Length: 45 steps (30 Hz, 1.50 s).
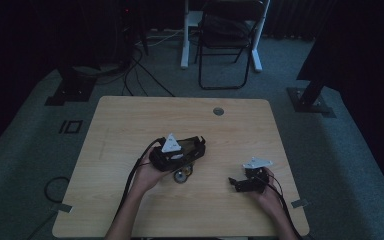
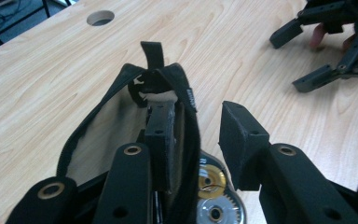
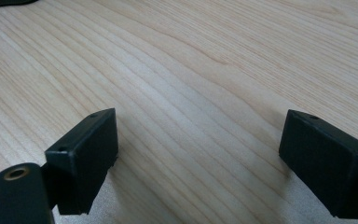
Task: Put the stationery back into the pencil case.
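Left gripper (image 2: 200, 140) fingers standing apart, one finger (image 2: 161, 140) sitting inside the black pouch (image 2: 121, 112), gears (image 2: 212, 196) beneath. Pouch could be slipping off. Right gripper (image 3: 200, 158) wide open, holding nothing over the desk (image 3: 191, 70).

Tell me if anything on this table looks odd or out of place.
One thing: a black strap is looped over one finger of the left gripper, standing up in a slack loop rather than lying flat. Round metal gears sit just beneath. The right gripper is open above bare table.
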Motion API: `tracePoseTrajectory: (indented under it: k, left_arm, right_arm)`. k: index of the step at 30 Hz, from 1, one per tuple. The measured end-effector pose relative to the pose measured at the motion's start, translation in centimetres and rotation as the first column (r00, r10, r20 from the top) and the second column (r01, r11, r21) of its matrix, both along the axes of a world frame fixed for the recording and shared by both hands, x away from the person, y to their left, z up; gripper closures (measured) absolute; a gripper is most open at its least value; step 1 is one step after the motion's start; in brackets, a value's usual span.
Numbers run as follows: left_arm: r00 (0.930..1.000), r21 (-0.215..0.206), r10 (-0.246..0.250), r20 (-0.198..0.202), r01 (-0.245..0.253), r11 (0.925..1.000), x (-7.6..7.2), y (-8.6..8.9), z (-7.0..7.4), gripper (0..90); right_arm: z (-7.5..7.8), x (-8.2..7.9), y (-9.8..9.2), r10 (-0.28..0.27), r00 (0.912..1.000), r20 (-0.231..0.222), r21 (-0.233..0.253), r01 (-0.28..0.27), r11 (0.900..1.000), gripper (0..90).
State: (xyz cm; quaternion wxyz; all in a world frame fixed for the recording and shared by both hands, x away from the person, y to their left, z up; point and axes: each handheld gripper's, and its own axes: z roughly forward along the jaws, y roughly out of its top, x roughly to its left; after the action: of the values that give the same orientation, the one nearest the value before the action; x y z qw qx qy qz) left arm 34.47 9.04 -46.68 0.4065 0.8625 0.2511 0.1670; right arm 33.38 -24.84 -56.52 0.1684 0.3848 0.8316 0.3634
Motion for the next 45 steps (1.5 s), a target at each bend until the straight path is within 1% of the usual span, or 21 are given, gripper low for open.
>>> tracePoseTrajectory:
  k: [4, 8, 10, 12, 14, 18, 25, 29, 32, 34, 39, 42, 45]
  left_arm:
    - [1.0000, 0.005, -0.008, 0.005, 0.008, 1.0000, -0.6, -0.2, -0.1, 66.9]
    - [0.9998, 0.005, -0.017, 0.005, 0.017, 0.9998, -1.1, -0.4, -0.2, 70.2]
    - [0.9998, 0.005, -0.017, 0.005, 0.017, 0.9998, -1.1, -0.4, -0.2, 70.7]
    - [0.9998, 0.006, -0.018, 0.005, 0.018, 0.9998, -1.6, -0.6, -0.4, 72.0]
    - [0.9998, 0.010, -0.017, 0.008, 0.016, 0.9998, -1.8, -0.6, -0.4, 72.2]
    - [1.0000, 0.000, -0.006, 0.001, 0.006, 1.0000, -2.1, -0.4, -0.6, 72.2]
    - [0.9999, -0.009, 0.010, -0.011, -0.010, 0.9999, -2.9, -0.2, -1.6, 72.8]
    - [0.9998, 0.010, 0.018, -0.012, -0.018, 0.9998, -3.2, -0.2, -2.2, 72.7]
    - [0.9994, 0.009, 0.027, -0.022, -0.027, 0.9996, -3.3, -0.2, -2.8, 72.7]
    - [0.9992, 0.020, 0.033, -0.022, -0.033, 0.9993, -3.4, -0.1, -3.1, 72.7]
    - [0.9982, 0.028, 0.049, -0.035, -0.048, 0.9984, -3.6, 0.0, -4.0, 72.7]
    - [0.9976, 0.047, 0.057, -0.040, -0.055, 0.9974, -3.7, 0.1, -4.5, 72.0]
    - [0.9961, 0.060, 0.070, -0.054, -0.067, 0.9960, -3.7, 0.2, -5.1, 70.1]
  right_arm:
    - [0.0, 0.0, 0.0, 0.000, 1.0000, 0.000, 0.000, 0.000, 1.000, 11.6]
    - [0.0, 0.0, 0.0, -0.001, 1.0000, -0.002, 0.001, 0.001, 1.000, 11.6]
    - [0.0, 0.0, 0.0, -0.001, 1.0000, -0.002, 0.001, 0.001, 1.000, 11.6]
    - [0.0, 0.0, 0.0, -0.002, 1.0000, -0.003, 0.002, 0.002, 1.000, 11.6]
    - [0.0, 0.0, 0.0, -0.002, 1.0000, -0.003, 0.001, 0.002, 1.000, 11.6]
    - [0.0, 0.0, 0.0, 0.000, 1.0000, -0.001, -0.001, 0.000, 1.000, 11.6]
    - [0.0, 0.0, 0.0, -0.001, 1.0000, -0.002, 0.000, 0.001, 1.000, 11.6]
    - [0.0, 0.0, 0.0, 0.000, 1.0000, -0.002, 0.000, 0.000, 1.000, 11.6]
    - [0.0, 0.0, 0.0, 0.000, 1.0000, -0.002, 0.000, 0.000, 1.000, 11.6]
    - [0.0, 0.0, 0.0, 0.000, 1.0000, -0.002, 0.000, 0.000, 1.000, 11.6]
    - [0.0, 0.0, 0.0, 0.000, 1.0000, -0.002, 0.000, 0.000, 1.000, 11.6]
    - [0.0, 0.0, 0.0, 0.000, 1.0000, -0.002, 0.000, 0.000, 1.000, 11.6]
    - [0.0, 0.0, 0.0, 0.000, 1.0000, -0.002, 0.000, 0.000, 1.000, 11.6]
